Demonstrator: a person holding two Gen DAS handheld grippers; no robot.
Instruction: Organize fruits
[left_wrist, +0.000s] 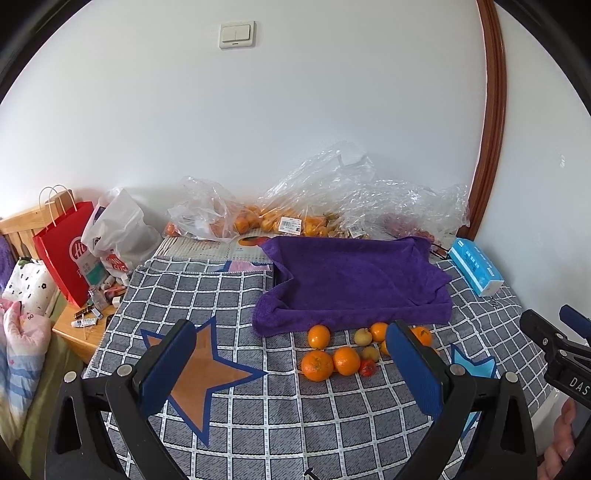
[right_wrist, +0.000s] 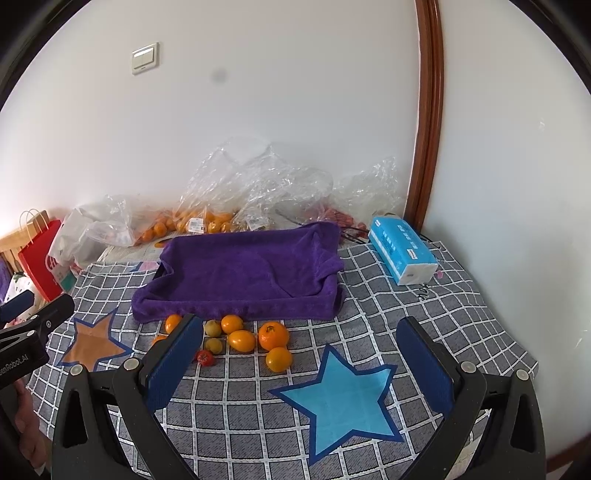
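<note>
1. A white wall (left_wrist: 295, 110) fills the upper half of both views, with a light switch (left_wrist: 237, 34) near the top and a brown wooden door frame (left_wrist: 493, 110) curving down the right side.
2. A grey checked cloth (right_wrist: 424, 295) with star patches covers the surface across the lower half of each frame; an orange star (left_wrist: 201, 373) shows at lower left of the left view, a blue star (right_wrist: 343, 402) at lower centre of the right view.
3. A tray draped in a purple towel (right_wrist: 243, 273) sits in the middle of the frame, near the wall.
4. The loose fruits (right_wrist: 240, 339) lie in a cluster just in front of the towel's near edge: several oranges (left_wrist: 317, 365), two small yellowish fruits and a small red one (right_wrist: 205, 357).
5. Clear plastic bags (left_wrist: 332, 192) holding more orange fruit are piled against the wall behind the towel.
6. A blue tissue pack (right_wrist: 402, 249) lies to the right of the towel, apart from it.
7. A red paper bag (left_wrist: 66, 251) and a white plastic bag stand at the left edge.
8. The left gripper (left_wrist: 291, 373) hangs above the cloth, jaws spread wide and empty.
9. The right gripper (right_wrist: 299, 365) also hangs over the cloth, jaws wide apart, holding nothing; its left finger hides part of the fruit cluster.
</note>
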